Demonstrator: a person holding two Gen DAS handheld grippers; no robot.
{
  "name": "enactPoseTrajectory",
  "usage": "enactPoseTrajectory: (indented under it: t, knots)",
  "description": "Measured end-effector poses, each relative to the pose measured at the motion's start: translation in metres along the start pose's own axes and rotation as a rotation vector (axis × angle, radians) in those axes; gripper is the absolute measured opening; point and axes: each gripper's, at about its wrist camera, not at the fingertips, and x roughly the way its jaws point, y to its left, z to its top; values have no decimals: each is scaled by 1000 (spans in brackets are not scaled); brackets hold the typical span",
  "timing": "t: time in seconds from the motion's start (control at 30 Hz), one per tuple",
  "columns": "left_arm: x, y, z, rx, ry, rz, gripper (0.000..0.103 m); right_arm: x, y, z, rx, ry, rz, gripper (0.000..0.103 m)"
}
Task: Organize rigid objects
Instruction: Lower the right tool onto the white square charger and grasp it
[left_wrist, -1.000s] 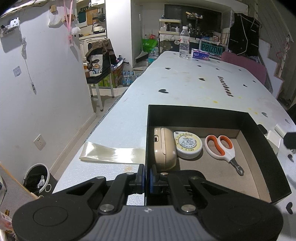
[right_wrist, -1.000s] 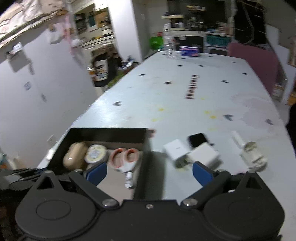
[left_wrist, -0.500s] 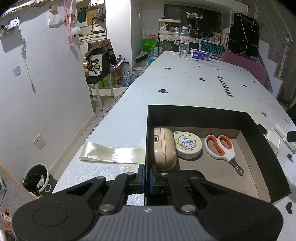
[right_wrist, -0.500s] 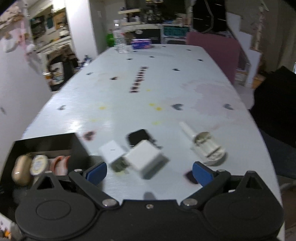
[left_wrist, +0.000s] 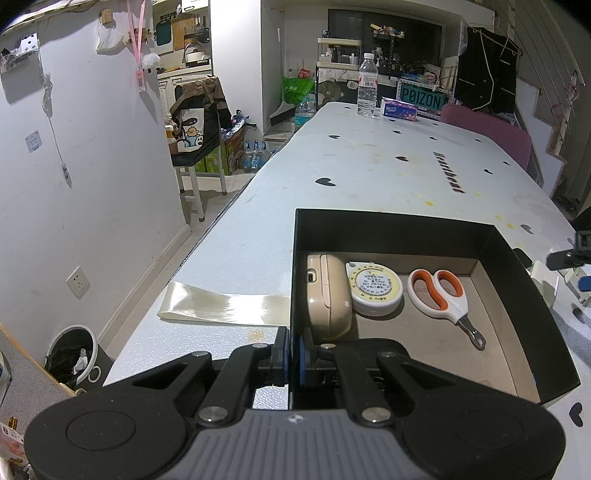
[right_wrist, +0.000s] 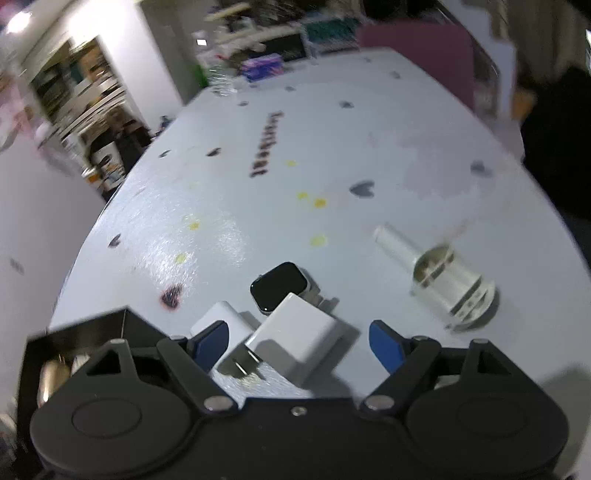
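Clamping box wall (left_wrist: 293, 288), left tool (left_wrist: 291, 356)

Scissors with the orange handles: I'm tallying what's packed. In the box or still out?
In. The scissors lie flat on the black box's floor, beside the round tape measure.

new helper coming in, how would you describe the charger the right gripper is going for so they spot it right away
Start at the black box on the white table; just outside its corner lie two white plug adapters. Take the larger white charger, prongs toward the camera, between the right gripper's open blue pads, nearer than the black smartwatch.
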Motion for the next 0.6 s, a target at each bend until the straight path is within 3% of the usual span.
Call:
enactPoseTrajectory:
  t: [0.17, 0.27, 0.33, 0.4, 0.6]
  knots:
    - [0, -1, 0, 0, 0, 0, 5, 22, 3, 1, 123, 58, -24, 67]
    - [0, -1, 0, 0, 0, 0, 5, 23, 8, -1, 146, 34, -40, 66]
    - [0, -1, 0, 0, 0, 0, 5, 22, 10, -2, 123, 20, -46, 63]
    - [0, -1, 0, 0, 0, 0, 5, 19, 10, -1, 75, 13, -58, 51]
    - [0, -1, 0, 0, 0, 0, 5, 4, 5, -5, -36, 64, -76, 50]
